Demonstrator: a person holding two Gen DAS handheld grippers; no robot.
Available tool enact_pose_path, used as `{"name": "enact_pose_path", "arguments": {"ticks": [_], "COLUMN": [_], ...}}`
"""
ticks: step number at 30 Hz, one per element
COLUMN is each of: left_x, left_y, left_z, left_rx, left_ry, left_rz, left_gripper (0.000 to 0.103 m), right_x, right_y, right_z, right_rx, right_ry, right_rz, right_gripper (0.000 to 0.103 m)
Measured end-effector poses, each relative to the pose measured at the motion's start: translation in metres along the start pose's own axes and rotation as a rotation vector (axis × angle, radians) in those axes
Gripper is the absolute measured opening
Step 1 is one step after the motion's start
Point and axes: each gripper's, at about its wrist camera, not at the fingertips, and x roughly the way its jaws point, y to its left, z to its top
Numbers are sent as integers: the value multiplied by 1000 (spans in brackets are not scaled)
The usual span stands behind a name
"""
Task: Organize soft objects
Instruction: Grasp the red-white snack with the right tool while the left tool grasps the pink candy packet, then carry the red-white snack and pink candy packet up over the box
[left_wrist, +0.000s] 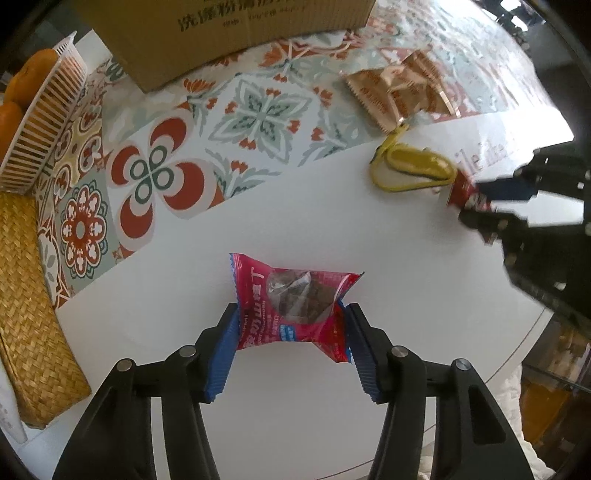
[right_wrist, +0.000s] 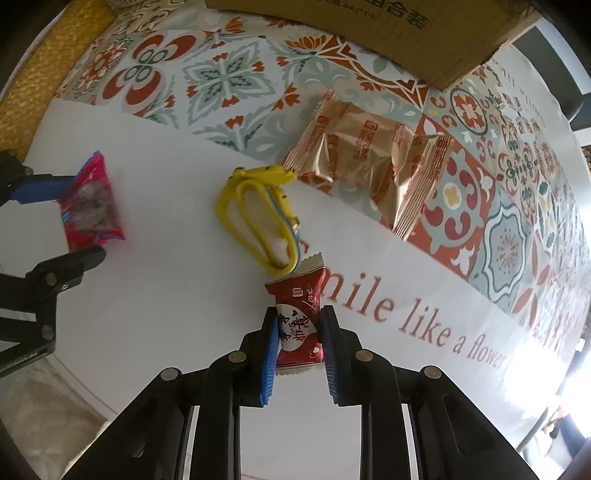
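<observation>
While pinched, pink snack packet (left_wrist: 291, 306) between left gripper (left_wrist: 291, 325) pads.

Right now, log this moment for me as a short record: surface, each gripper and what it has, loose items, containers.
surface: white table with a patterned cloth
left gripper: pads pressed on the sides of the pink snack packet, which lies on the table
right gripper: shut on the small dark red candy packet
loose items: yellow toy lizard beside the candy packet; gold wrapped packets on the cloth
containers: cardboard box, white basket with oranges, woven tray
</observation>
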Motion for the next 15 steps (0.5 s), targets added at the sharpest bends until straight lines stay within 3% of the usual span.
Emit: {"name": "enact_pose_path", "arguments": {"ticks": [6,15], "left_x": [-20,-47], "left_y": [3,16], "left_z": [4,7], "left_rx": [-10,-56], "left_ry": [-65,-152], "left_rz": [-29,-90], "left_gripper": [55,55], "right_x": [-12,-50], "right_y": [2,-6], "right_z": [-17,-23], "right_rx": [33,61], "right_ry": [-11,-128], "right_rz": [46,61], "right_gripper": [24,24]}}
